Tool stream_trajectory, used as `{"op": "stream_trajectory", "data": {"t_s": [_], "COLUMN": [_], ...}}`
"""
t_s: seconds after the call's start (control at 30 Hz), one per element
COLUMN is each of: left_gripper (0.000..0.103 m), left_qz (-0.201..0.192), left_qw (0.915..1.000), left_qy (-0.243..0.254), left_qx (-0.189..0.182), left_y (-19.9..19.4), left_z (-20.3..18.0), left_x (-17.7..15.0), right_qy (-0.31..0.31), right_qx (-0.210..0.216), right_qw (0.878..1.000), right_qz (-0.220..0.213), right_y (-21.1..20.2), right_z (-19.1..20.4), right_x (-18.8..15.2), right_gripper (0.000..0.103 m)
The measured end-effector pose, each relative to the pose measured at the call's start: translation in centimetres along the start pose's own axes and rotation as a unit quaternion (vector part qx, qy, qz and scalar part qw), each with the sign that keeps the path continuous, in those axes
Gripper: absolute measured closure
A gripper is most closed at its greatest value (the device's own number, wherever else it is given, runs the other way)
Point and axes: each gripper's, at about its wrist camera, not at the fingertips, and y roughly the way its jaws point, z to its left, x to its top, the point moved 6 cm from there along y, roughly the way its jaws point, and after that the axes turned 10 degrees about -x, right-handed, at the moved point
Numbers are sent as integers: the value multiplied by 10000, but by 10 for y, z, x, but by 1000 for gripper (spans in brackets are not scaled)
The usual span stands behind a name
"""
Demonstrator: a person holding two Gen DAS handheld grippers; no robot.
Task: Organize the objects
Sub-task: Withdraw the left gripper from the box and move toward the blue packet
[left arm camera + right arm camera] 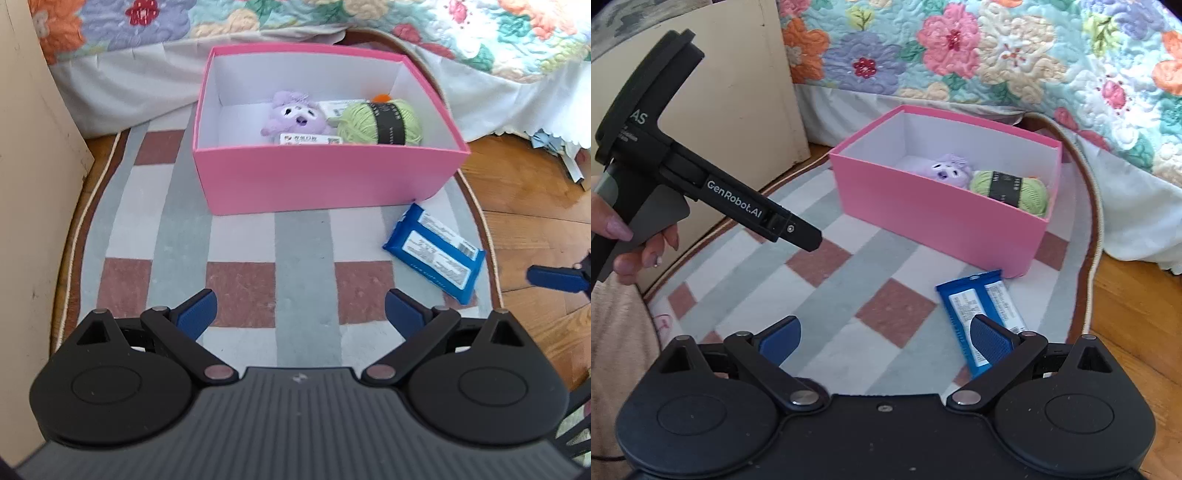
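Left hand-held gripper (300, 310): hanging spread wide over rug (240, 229), pinching nothing. Right hand-held gripper (885, 338): spread likewise, hovering just short of blue packet (979, 314), one pad overlapping it in view.

Box (325, 181): pink, sitting on rug, holding plush (291, 114), yarn (384, 122), two small cartons.

Packet: lying outside, near box corner.

Step, judging: reaching for packet. Next: straddling it, closing, lifting over box wall.
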Motion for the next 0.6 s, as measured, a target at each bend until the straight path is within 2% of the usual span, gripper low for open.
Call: {"op": "stream_trajectory", "data": {"t_s": [0.1,0.23,0.37,0.47,0.6], "left_gripper": [4,4,4,4,4], "left_qz": [161,270,129,145,160], "left_qw": [9997,9990,9984,9985,9981], "left_qy": [-32,-361,-521,-455,-600], "left_qx": [185,-6,178,272,62], "left_y": [16,32,40,44,48], "left_z": [10,19,24,23,20], "left_x": [-6,-15,-17,-17,-17], "right_qy": [-23,-90,72,224,426], "right_qx": [-203,-336,-318,-461,-934], "right_qw": [9997,9990,9976,9973,9938], "right_qz": [-125,-277,-607,-531,-431], "right_y": [7,13,14,23,28], "right_z": [-4,-5,-11,-19,-32], "right_x": [-5,-14,-22,-28,-35], "right_gripper": [3,3,3,3,3]}}
